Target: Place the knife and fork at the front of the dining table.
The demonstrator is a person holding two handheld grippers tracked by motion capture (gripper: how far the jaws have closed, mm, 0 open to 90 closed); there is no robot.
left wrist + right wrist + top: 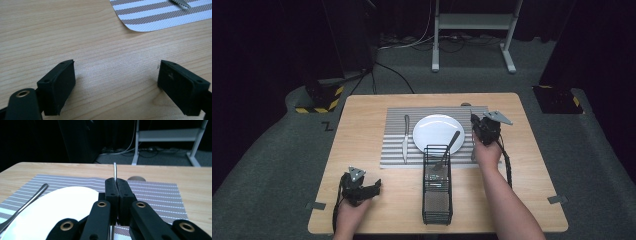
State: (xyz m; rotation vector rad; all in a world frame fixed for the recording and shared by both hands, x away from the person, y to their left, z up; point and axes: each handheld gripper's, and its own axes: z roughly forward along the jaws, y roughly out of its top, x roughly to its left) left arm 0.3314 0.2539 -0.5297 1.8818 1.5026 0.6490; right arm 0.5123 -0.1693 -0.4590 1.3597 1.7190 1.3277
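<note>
A: What is the right gripper (116, 185) doing?
B: Its jaws are clamped on a thin piece of cutlery (115, 170), held above the striped placemat (160, 195) just right of the white plate (436, 132).
A: And the left gripper (374, 188)?
B: Jaws wide apart, holding nothing, low over the bare desk (75, 37) near its front left corner.
</note>
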